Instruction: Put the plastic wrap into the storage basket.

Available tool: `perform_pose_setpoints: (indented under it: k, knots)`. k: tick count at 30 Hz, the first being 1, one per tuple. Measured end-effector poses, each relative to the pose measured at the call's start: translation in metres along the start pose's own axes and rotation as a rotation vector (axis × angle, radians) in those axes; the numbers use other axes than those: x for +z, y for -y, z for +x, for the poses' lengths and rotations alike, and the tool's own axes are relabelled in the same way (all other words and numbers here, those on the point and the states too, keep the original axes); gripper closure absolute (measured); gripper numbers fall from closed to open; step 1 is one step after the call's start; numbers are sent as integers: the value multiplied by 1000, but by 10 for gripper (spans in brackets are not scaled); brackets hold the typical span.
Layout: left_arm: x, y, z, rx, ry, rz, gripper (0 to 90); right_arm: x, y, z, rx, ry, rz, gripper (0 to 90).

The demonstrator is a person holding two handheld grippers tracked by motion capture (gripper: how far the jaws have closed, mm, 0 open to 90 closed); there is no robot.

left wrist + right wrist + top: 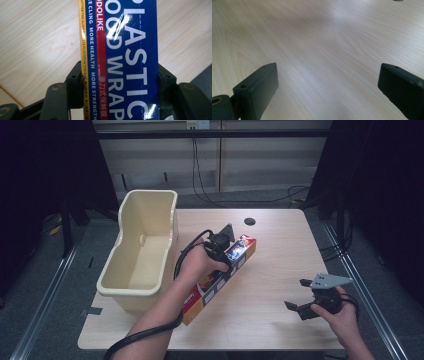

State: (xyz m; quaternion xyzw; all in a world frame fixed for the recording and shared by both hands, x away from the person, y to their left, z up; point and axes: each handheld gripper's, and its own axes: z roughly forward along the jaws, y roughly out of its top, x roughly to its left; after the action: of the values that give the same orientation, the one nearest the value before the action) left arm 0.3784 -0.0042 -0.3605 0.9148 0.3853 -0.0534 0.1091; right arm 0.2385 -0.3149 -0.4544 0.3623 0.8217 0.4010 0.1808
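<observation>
The long plastic wrap box (220,277) lay diagonally on the wooden table (280,250), just right of the cream tub (142,255). The left gripper (220,251) sat over its middle, and in the left gripper view the box (125,60) ran straight between the 2 jaws, both pressed against its sides. Well apart, the right gripper (300,296) hovered, jaws wide, bare table (324,50) between them.

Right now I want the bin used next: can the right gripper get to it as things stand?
Probably not directly. The right gripper hangs open at the table's right side, while the bin sits at the far left, with the left gripper, its forearm and the box between them.
</observation>
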Motion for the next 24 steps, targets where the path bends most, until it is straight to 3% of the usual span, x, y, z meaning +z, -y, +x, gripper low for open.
perform_pose_setpoints:
  k: [11,13,15,24]
  knots:
    - [-26,2,5,-9,9,-10,403,1,0,1,-2,-4,-1,29]
    - [-29,3,5,-38,7,-10,403,1,0,1,-1,-13,8,28]
    - [-33,3,7,-24,13,-10,403,2,0,2,-2,-11,9,28]
    - [-52,5,12,-40,8,-27,403,3,0,2,-1,-19,12,28]
